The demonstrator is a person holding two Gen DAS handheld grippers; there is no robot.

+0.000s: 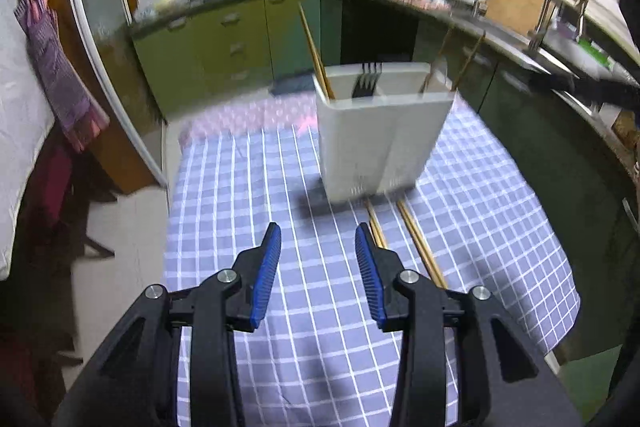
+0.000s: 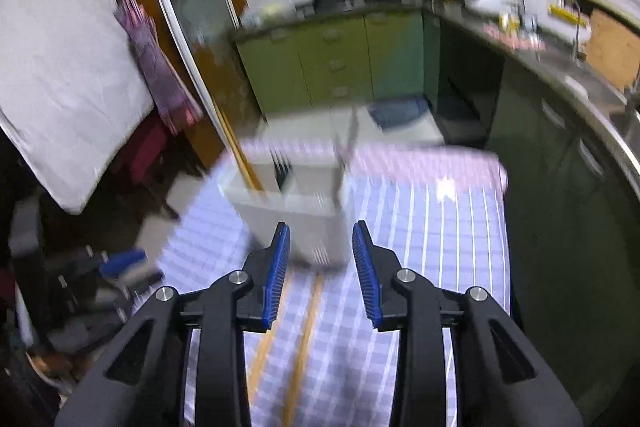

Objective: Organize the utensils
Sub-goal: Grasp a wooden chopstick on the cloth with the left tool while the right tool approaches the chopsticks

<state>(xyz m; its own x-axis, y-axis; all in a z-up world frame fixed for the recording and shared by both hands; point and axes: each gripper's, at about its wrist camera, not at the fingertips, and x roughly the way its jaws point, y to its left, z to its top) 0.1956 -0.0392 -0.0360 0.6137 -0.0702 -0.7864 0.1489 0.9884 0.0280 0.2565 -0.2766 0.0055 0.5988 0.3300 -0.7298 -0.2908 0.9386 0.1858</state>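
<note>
The left gripper hangs above the checked cloth with its blue pads spread apart and nothing between them. Just past its right pad, two chopsticks lie flat on the cloth, side by side and slightly apart, running from beside the gripper up to the foot of the white holder. The nearer chopstick passes close along the right finger; whether it touches is not clear.

The holder stands upright on the cloth straight ahead of the left gripper, beyond the chopsticks' far ends. Inside it, a black fork stands tines up near the middle, one chopstick leans out to the left of the fork, and more thin sticks lean out at the holder's right end, blurred.

The right gripper is likewise spread wide and holds nothing. Its view is smeared by motion. Two chopsticks lie on the cloth beneath it, showing between the fingers and leading toward the holder, which stands just ahead and a little left of the fingertips. A fork and a leaning chopstick show in the holder.

Behind the holder, beyond the cloth's far edge, are green cabinets.
</note>
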